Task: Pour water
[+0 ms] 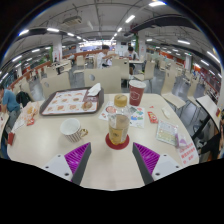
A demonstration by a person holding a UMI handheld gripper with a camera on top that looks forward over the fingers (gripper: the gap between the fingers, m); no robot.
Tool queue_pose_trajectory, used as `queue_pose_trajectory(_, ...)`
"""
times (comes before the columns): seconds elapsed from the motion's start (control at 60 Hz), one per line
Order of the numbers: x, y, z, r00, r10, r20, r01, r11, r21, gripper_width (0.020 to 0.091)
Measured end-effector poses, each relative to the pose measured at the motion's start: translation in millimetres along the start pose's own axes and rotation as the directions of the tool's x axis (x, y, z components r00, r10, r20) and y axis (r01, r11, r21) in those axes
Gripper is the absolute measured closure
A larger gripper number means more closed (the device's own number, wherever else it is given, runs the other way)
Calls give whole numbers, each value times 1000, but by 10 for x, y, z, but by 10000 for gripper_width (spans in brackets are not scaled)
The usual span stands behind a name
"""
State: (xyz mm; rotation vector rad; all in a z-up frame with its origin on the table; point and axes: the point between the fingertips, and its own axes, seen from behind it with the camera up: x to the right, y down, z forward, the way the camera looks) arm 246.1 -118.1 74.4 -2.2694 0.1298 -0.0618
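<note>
Gripper [112, 160] fingers spread wide, bare table [100, 170] between them. Straight ahead, just beyond the fingertips: clear cup of amber drink [118, 128] on a red coaster [118, 143], blocking the centre line. Behind it a second drink cup [121, 101] and a red paper cup [137, 92], close together. Left of centre a small white cup [71, 128]; open table between it and the amber cup. Farther left a tray [68, 102]. Right side: papers [168, 132] lying flat, low. Near table strip by the fingers is free.
</note>
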Motion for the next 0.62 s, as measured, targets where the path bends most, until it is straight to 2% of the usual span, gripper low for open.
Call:
queue_pose_trajectory(0.267, -353, 257, -1068, 999, -6, -44, 5, 1000, -15, 254)
queue_pose_trajectory(0.617, -574, 332, -1445, 997, -73, -30, 73, 997, 3, 252)
